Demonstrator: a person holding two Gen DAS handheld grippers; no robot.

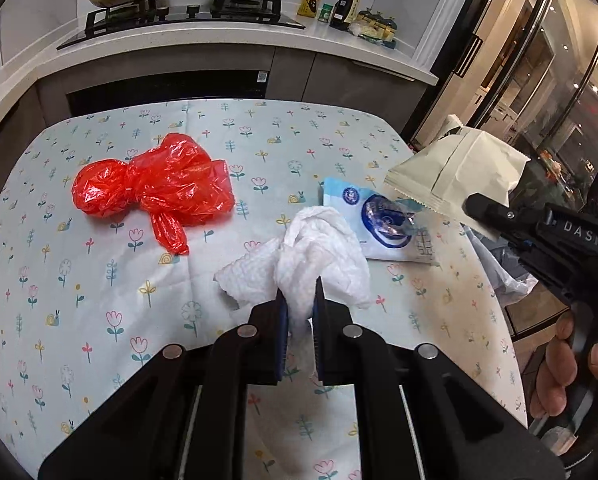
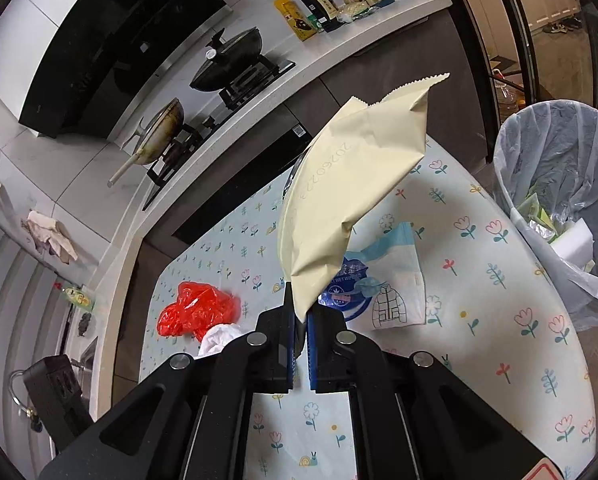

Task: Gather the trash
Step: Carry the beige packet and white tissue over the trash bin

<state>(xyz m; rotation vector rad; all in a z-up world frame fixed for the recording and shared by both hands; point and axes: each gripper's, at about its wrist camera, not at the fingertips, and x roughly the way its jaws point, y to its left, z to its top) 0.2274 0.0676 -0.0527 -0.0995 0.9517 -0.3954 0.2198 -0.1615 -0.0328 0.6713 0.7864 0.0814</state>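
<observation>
My left gripper (image 1: 301,298) is shut on a crumpled white paper towel (image 1: 307,260) that rests on the flowered tablecloth (image 1: 99,300). My right gripper (image 2: 301,312) is shut on the corner of a cream snack packet (image 2: 351,184) and holds it in the air above the table; the packet (image 1: 455,176) and right gripper (image 1: 483,208) also show at the right of the left wrist view. A crumpled red plastic bag (image 1: 155,188) lies at the table's left. A blue-and-white wet-wipes pack (image 1: 383,220) lies beyond the towel, also in the right wrist view (image 2: 383,288).
A bin lined with a clear bag (image 2: 559,184), holding some trash, stands off the table's right edge. Behind the table runs a white counter (image 1: 219,36) with a gas stove, two pans and bottles. A glass door is at the right.
</observation>
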